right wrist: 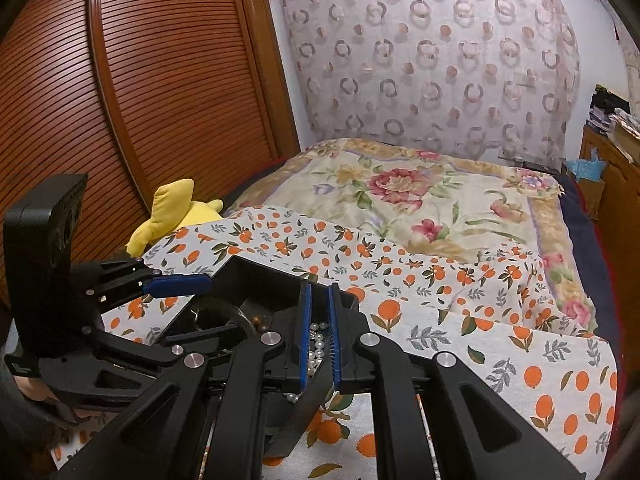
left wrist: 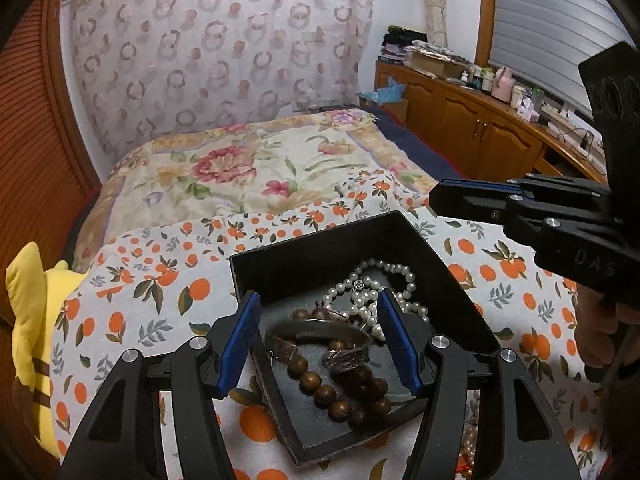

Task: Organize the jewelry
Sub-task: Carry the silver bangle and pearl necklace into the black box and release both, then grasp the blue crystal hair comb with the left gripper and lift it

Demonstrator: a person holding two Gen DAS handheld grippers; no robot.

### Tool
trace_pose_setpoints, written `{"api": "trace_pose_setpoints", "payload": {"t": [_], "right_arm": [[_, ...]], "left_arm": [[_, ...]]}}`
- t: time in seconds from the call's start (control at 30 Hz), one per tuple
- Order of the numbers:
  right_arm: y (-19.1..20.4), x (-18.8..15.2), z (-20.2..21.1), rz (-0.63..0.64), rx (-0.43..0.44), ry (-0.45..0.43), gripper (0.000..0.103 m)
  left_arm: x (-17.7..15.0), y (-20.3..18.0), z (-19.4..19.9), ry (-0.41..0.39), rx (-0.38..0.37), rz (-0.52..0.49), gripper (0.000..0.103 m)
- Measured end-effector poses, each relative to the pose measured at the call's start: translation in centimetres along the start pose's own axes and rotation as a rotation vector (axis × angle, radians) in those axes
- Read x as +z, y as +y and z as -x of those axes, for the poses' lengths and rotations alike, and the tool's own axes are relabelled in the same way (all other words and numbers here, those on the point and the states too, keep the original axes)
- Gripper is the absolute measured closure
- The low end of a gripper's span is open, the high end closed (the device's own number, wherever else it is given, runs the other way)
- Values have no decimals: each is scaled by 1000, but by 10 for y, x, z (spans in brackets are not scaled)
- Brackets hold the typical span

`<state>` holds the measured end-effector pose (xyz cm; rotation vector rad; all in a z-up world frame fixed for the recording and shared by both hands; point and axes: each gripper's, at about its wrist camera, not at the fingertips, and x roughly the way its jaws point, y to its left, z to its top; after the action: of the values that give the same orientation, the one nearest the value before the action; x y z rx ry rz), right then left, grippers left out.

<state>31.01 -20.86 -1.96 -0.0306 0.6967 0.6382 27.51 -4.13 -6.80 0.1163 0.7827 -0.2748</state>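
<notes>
Far left, a yellow plush toy [left wrist: 30, 320] lies at the edge of the bed, half under the orange-print cloth [left wrist: 168, 280] that covers the near part of the mattress. Moving in, the left tongs [left wrist: 318, 342] hover low over the black box [left wrist: 280, 264], blue pads spread wide and empty, framing what lies inside. And look what's in there: a brown wooden bead bracelet [left wrist: 332, 396], a silver bangle [left wrist: 320, 330] resting across it, and a pearl necklace [left wrist: 380, 284] coiled toward the far corner. So a fair share of the jewelry is already in the box, all heaped in one compartment.

Over to the right, the right tongs [right wrist: 319, 332] hang above the box's right side, pads drawn narrow with a slim gap between them. From the right wrist view pearls show through that gap, but they look to be lying in the box below; I can't tell whether anything is pinched.

Low right of the box, in the left wrist view, a few more pale beads [left wrist: 470, 446] peek out on the cloth. My read: well along, with stragglers outside left to collect, and maybe untangling the pile.
</notes>
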Motion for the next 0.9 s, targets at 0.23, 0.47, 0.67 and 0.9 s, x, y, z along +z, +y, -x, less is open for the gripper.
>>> {"api": "trace_pose_setpoints", "payload": {"t": [0.23, 0.47, 0.67, 0.9], "right_arm": [[2, 2, 8, 14, -5, -7, 93], [11, -13, 40, 38, -25, -17, 93], [25, -47, 68, 34, -30, -5, 93], [49, -91, 87, 34, -46, 22, 92]], "left_arm": [[-4, -2, 8, -13, 0, 2, 45], [-27, -4, 39, -35, -11, 18, 41], [-62, -8, 70, -47, -18, 38, 36], [-103, -14, 94, -41, -20, 56, 29]]}}
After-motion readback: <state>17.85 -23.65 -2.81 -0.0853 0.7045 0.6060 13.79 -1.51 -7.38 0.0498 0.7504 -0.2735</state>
